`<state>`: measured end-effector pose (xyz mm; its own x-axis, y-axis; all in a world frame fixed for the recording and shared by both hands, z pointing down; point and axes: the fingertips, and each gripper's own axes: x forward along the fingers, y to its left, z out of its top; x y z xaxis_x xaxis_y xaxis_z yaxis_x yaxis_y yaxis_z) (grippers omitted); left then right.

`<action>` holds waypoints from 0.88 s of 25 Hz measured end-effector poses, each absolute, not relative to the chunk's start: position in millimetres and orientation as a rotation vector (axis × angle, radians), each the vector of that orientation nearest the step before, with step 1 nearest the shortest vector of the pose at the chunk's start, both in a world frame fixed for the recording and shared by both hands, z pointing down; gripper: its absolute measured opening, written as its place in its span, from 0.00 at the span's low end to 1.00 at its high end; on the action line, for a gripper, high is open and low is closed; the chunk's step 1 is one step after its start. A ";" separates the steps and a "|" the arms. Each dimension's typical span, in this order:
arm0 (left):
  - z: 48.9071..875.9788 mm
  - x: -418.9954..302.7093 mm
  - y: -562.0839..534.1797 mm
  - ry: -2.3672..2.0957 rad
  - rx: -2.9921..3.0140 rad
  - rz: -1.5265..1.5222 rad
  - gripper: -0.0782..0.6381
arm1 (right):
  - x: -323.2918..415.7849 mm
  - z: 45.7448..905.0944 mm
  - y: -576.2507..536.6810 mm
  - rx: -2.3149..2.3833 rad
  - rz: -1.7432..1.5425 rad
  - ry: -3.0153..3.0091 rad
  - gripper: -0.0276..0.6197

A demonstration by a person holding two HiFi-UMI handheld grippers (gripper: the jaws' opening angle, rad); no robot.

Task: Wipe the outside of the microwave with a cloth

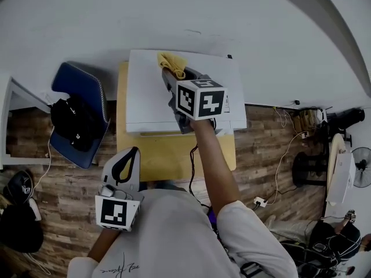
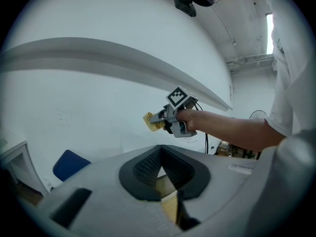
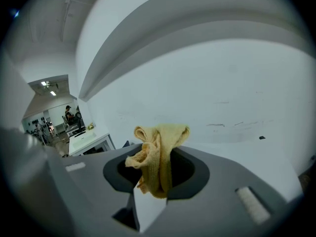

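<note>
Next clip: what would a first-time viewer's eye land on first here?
The yellow cloth stands out, clamped in the right hand-held gripper over the far part of the white microwave top. The microwave sits on a small yellow table against a white wall, with a blue chair at its left. The left hand-held gripper hangs near the person's body, jaws together and empty.

A lab-like workroom: trailing cables (image 1: pixel 282 155), standing fan (image 1: pixel 362 167), white desk (image 3: pixel 89 141).

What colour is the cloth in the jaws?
Yellow; the cloth shows best in the right gripper view.
</note>
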<state>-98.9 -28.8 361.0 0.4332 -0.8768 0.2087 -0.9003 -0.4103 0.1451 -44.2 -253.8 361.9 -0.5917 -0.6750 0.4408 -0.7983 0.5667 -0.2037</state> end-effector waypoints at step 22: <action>360.9 -22.5 -37.8 -1.434 2.535 0.186 0.09 | 196.1 383.9 -273.0 1.591 0.427 -2.140 0.23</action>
<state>-22.5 -37.8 360.9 0.5148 -0.8290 0.2184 -0.8573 -0.4980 0.1304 196.1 -273.0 383.9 -0.2434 -0.8214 0.5158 -0.9564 0.2918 0.0133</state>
